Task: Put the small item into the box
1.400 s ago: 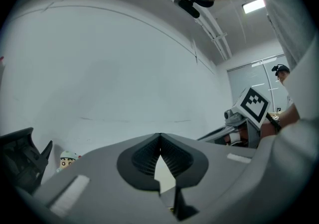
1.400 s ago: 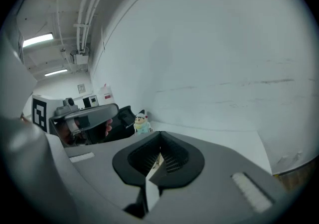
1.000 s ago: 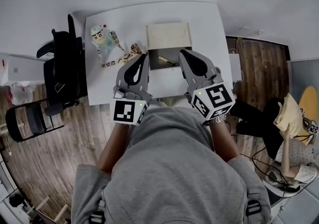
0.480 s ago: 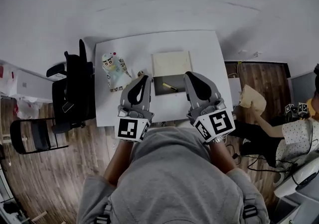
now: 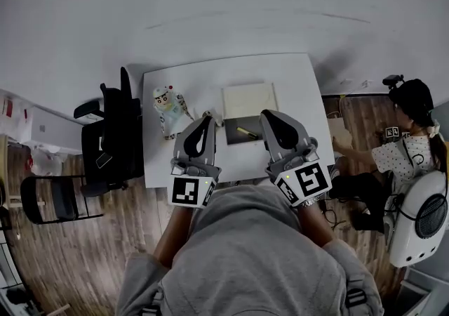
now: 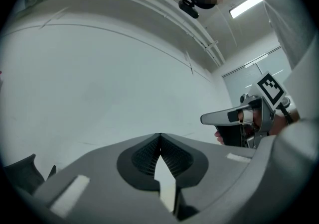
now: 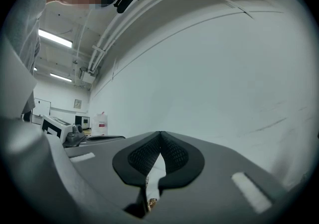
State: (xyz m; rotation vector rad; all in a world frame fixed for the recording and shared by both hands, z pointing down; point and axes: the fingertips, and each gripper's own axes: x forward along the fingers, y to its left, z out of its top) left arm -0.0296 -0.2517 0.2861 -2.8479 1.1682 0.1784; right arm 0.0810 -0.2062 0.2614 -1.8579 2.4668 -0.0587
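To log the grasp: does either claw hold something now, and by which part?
Nothing is held: the left claw and right claw are both shut and empty.

A white table (image 5: 295,97) stands against a white wall (image 5: 224,12) on wood floor (image 5: 84,251), black office chair (image 5: 105,146) beside it.
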